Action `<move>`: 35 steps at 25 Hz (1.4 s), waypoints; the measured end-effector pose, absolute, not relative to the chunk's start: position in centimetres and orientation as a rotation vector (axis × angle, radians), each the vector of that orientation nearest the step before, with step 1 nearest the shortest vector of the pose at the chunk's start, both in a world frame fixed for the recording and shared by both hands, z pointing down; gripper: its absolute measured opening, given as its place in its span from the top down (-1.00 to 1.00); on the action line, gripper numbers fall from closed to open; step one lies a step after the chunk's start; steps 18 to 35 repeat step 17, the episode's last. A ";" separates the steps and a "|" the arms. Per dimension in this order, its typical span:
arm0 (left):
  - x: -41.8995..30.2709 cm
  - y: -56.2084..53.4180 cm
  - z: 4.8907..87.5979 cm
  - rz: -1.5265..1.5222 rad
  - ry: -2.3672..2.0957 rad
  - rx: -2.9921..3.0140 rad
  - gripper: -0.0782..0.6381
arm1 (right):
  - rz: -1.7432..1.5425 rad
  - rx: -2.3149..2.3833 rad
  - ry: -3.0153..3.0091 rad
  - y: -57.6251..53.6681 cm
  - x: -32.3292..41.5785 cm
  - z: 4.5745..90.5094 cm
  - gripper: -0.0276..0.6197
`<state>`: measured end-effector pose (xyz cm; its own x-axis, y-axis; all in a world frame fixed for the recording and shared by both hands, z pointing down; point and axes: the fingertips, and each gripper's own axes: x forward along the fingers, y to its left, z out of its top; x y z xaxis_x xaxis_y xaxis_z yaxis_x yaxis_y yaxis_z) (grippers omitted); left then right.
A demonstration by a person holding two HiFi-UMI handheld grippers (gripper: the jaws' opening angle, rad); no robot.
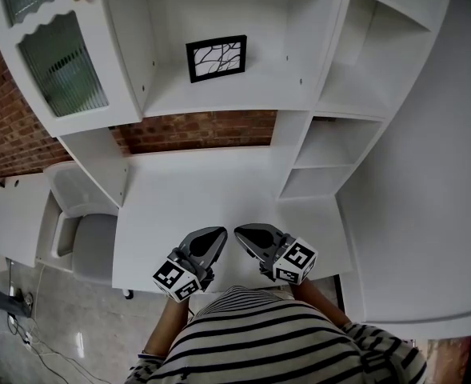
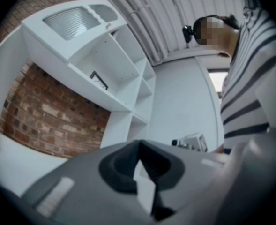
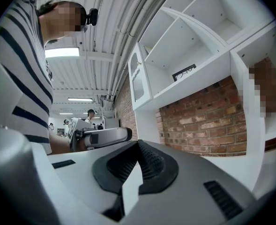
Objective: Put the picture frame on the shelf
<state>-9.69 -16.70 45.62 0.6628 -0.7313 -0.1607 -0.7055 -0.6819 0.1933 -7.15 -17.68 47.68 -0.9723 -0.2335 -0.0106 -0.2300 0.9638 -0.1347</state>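
Picture frame (image 1: 216,58) stands on the middle shelf (image 1: 243,94) of the white cabinet, approx. centred, well apart from both claws. Brick wall (image 1: 203,130) shows just below that shelf. Left claw (image 1: 217,234) and right claw (image 1: 241,234) hang over the table (image 1: 203,190) near its front edge, by the person's striped shirt (image 1: 259,334), tips close but not touching. Both claws' jaws are pressed together w/ nothing between.

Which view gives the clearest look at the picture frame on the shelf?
The head view: the picture frame stands on the shelf, facing the camera, black border and line pattern plain. Both gripper views show it only small and at a slant.
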 end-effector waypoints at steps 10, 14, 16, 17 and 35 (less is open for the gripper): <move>-9.7 -16.9 45.9 -0.332 -1.185 2.757 0.76 | -0.221 -0.371 3.086 -17.9 -7.2 47.6 0.89; -9.5 -17.0 46.1 -0.328 -1.176 2.751 0.76 | -0.224 -0.364 3.085 -17.9 -7.0 47.5 0.89; -9.3 -17.0 46.2 -0.333 -1.167 2.752 0.76 | -0.227 -0.360 3.081 -18.0 -7.0 47.4 0.89; -9.2 -17.0 46.2 -0.334 -1.163 2.753 0.76 | -0.229 -0.358 3.080 -18.0 -6.9 47.3 0.89; -9.2 -17.0 46.2 -0.334 -1.163 2.753 0.76 | -0.229 -0.358 3.080 -18.0 -6.9 47.3 0.89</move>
